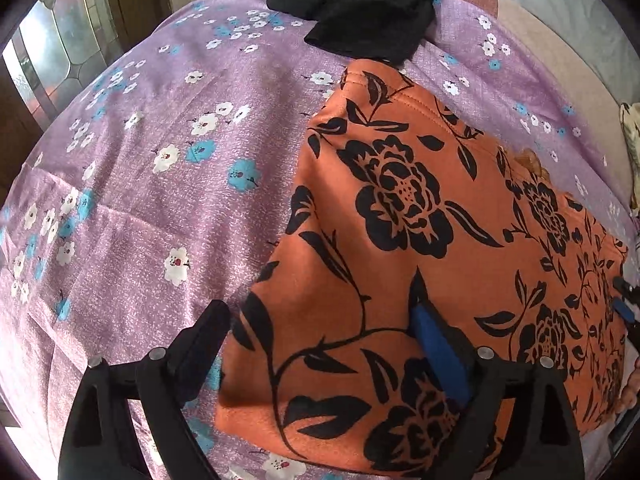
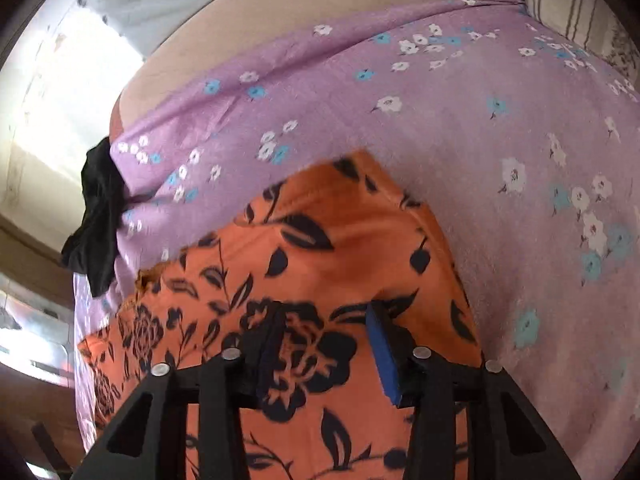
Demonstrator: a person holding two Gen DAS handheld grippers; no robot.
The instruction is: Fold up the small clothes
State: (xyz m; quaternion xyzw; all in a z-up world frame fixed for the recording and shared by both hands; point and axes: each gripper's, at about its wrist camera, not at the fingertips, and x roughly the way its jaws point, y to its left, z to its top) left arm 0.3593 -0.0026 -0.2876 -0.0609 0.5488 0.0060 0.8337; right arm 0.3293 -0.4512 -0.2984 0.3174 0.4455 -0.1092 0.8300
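While both jaws gape, orange floral garment (image 1: 420, 240) runs lengthwise toward black cloth (image 1: 360, 8).

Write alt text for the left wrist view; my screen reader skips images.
An open left claw straddles the near edge of an orange garment with black flowers, lying on a purple floral sheet. A black garment sits bunched at the sheet's far edge.

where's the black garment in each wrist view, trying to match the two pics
Left wrist: the black garment lies top centre, on the far edge of the purple floral sheet, just beyond the orange floral cloth.
Right wrist: the black garment hangs at the left edge, mid-height, at the sheet's edge.
Shared landmark: the orange floral cloth, nearest the fingers in both views.
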